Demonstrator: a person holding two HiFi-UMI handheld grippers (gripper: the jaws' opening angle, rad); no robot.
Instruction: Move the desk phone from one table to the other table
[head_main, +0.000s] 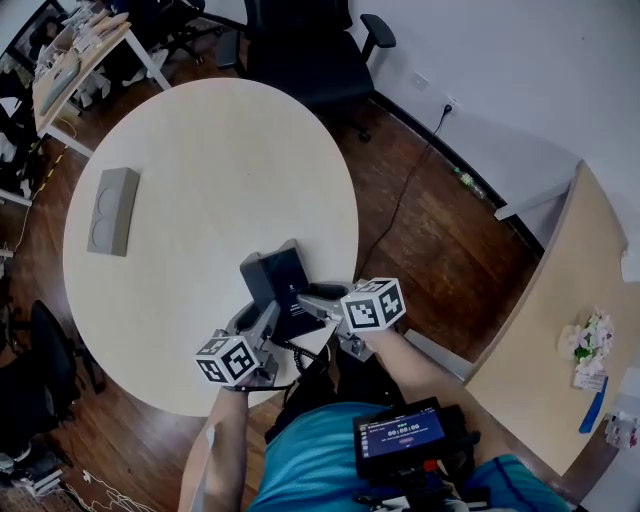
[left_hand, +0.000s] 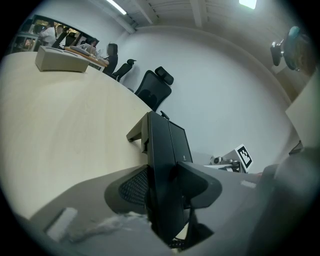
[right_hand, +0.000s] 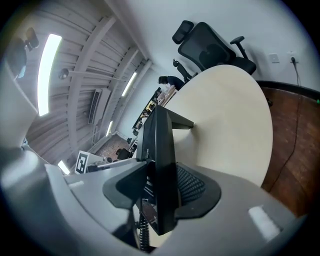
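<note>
Nearest the lens, at the bottom of the head view, a small screen unit (head_main: 401, 432) sits on the chest of the person in a teal shirt, and both forearms reach up from there to the lower edge of the round worktop (head_main: 200, 160). Just left of centre, the left tool (head_main: 262, 322) is clamped on one side of the desk phone (head_main: 276, 288); its own view shows the two jaws pressed against the dark body (left_hand: 167, 145), one pad on each face, with the left tool (left_hand: 165, 187) gripping low on the edge. The phone stands at the near rim of this worktop, over its lower edge in the frame, and I cannot tell whether its stand rests on the surface or is just off it. A coiled cord (head_main: 300, 355) hangs beneath it towards the person. Right of the phone, the right tool (head_main: 312, 300) is closed on the opposite side, and in its own view the right tool (right_hand: 161, 187) pinches the slab of the phone (right_hand: 159, 140) the same way, the cord (right_hand: 142, 235) dangling below. Far right in the head view lies the long worktop (head_main: 540, 320), the likely destination, well apart across bare wooden floor. To carry it well, I judge both clamps should stay equally firm and move together so the phone does not twist between them, the phone should be held level so the handset does not slide off, and the cord should be watched so it does not snag on the rim.
</note>
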